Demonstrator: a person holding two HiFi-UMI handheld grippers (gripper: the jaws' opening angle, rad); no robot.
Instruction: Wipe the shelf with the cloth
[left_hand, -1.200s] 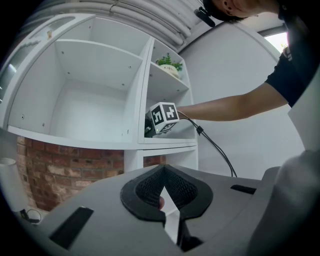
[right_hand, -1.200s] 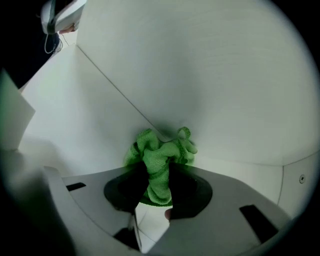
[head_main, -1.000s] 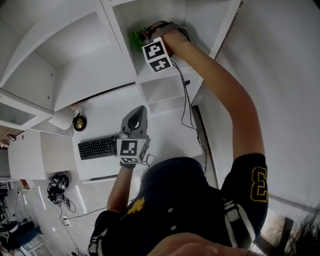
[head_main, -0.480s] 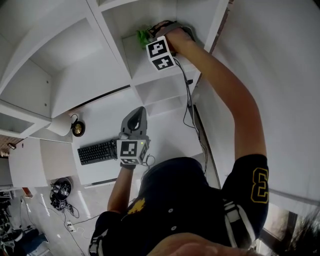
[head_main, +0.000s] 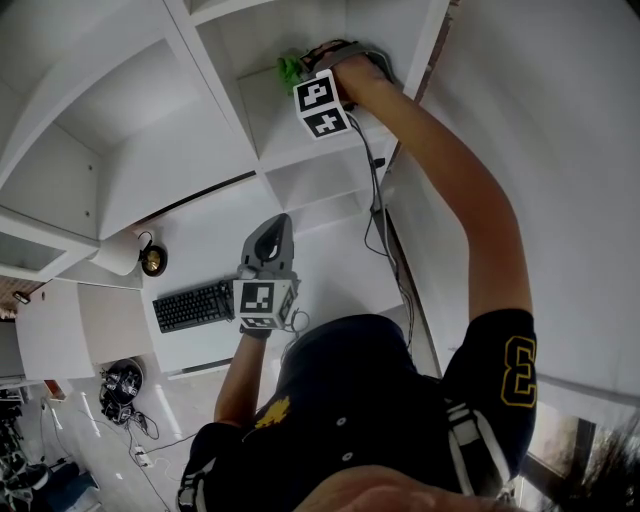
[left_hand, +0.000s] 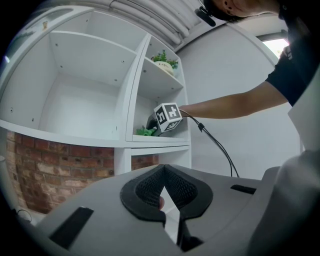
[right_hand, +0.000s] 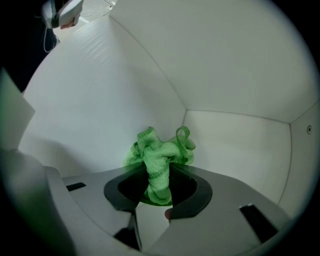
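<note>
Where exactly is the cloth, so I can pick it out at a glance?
Find the white shelving unit, then its narrow right-hand column. In the cubby the arm reaches into, the cloth is the crumpled bright green bundle pinched in the right tool; the only other green, a potted plant, sits one shelf higher.

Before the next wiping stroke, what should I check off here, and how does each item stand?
1. Green cloth clamped in the right gripper jaws: ok.
2. Cloth pressed against the shelf surface: cannot tell.
3. Nothing else visible in this compartment's wipe path: ok.
4. Left gripper jaws together, empty, held away from the shelf: ok.
5. Cable hangs away from the cloth: ok.
</note>
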